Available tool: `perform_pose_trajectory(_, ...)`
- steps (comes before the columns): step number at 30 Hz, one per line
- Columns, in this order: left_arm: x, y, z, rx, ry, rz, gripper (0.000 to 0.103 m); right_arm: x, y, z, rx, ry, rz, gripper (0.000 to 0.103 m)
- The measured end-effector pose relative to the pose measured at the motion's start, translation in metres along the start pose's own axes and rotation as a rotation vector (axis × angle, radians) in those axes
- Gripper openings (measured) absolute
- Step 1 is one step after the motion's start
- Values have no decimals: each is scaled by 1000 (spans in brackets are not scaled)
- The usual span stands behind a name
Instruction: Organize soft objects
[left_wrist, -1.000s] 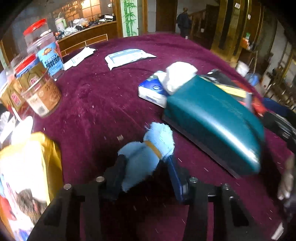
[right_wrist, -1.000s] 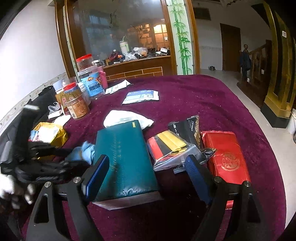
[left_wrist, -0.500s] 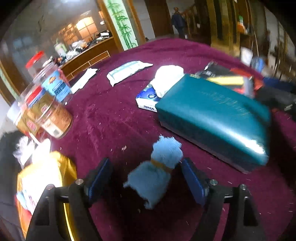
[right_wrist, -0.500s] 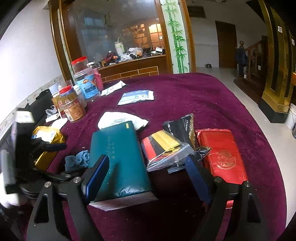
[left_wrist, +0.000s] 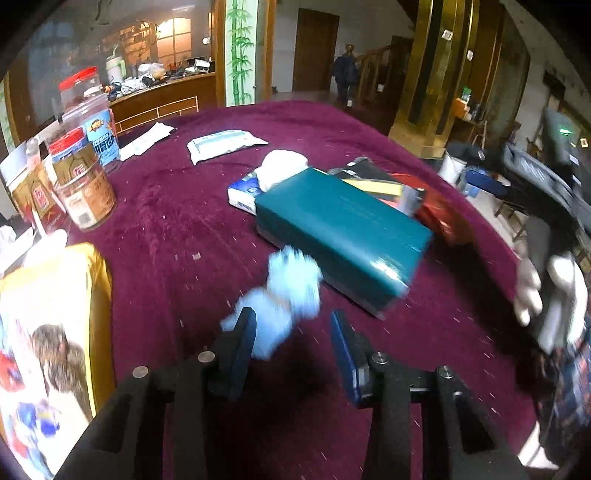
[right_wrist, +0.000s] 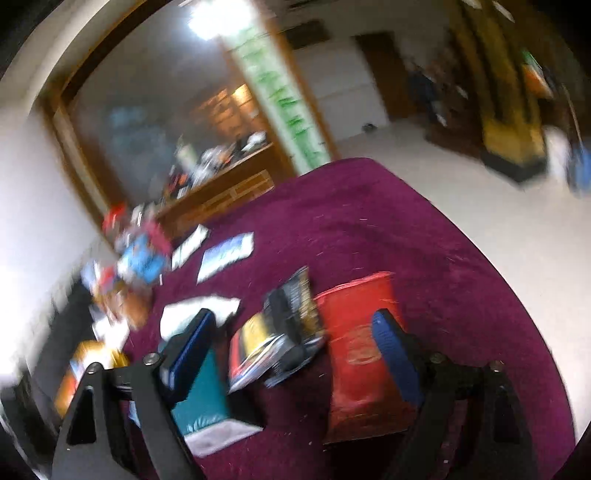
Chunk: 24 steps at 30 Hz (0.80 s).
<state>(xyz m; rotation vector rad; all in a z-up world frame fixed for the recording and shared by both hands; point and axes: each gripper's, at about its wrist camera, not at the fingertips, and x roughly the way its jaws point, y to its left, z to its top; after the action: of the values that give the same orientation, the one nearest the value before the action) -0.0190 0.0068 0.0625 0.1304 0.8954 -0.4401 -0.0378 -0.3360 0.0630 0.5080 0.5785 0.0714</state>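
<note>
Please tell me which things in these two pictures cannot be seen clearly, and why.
- Blue soft toy, left wrist view: motion blur hides its shape and whether the fingers press it.
- Jars, right wrist view: labels smeared by blur.
- Teal box, right wrist view: partly covered by a finger.

The left wrist view looks steeply down from close above the maroon tablecloth (left_wrist: 177, 206), facing the teal box (left_wrist: 340, 236) from its near short end, jars left of it. The right wrist view, blurred and tilted, sits just right of the teal box (right_wrist: 207, 402) and looks more level past it toward the far wooden counter. Both views share that box, the red packet (right_wrist: 358, 347) beside it and the white cloth behind it.
</note>
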Motion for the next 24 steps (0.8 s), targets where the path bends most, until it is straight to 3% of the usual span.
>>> perform_pose_trajectory(3, -16, -8, -15, -4, -8, -31, 44, 1, -35, 4, 164, 20, 34, 89)
perform_pose_trajectory(7, -11, -17, -24, 19, 20, -24, 47, 10, -43, 2, 210, 57, 50, 89)
perform_pose_trajectory(8, -8, -19, -24, 28, 22, 1, 50, 12, -40, 1, 197, 65, 46, 89)
perform_pose_trajectory(10, -4, -21, -22, 42, 7, 41, 79, 15, -33, 0, 162, 76, 31, 89)
perform_pose_trajectory(12, -3, -20, -16, 46, -18, 52, 94, 16, -31, -1, 147, 77, 19, 89)
perform_pose_trajectory(15, 8, -24, -2, 144, -57, 128, 98, 18, -35, -1, 150, 82, 5, 89)
perform_pose_trajectory(18, 42, -28, 9, 248, -1, 222, 99, 15, -46, 2, 182, 73, -15, 89)
perform_pose_trajectory(20, 66, -30, 9, 281, 56, 273, 74, 11, -60, 5, 231, 47, -34, 89)
perform_pose_trajectory(21, 64, -27, 11, 245, 16, 239, 49, 9, -66, 6, 256, 42, -40, 89)
perform_pose_trajectory(23, 63, -18, 11, 138, 62, 118, 43, 11, -77, 5, 308, 47, -42, 89)
perform_pose_trajectory(24, 59, -15, 10, 102, 65, 100, 41, 12, -79, 4, 319, 55, -40, 89)
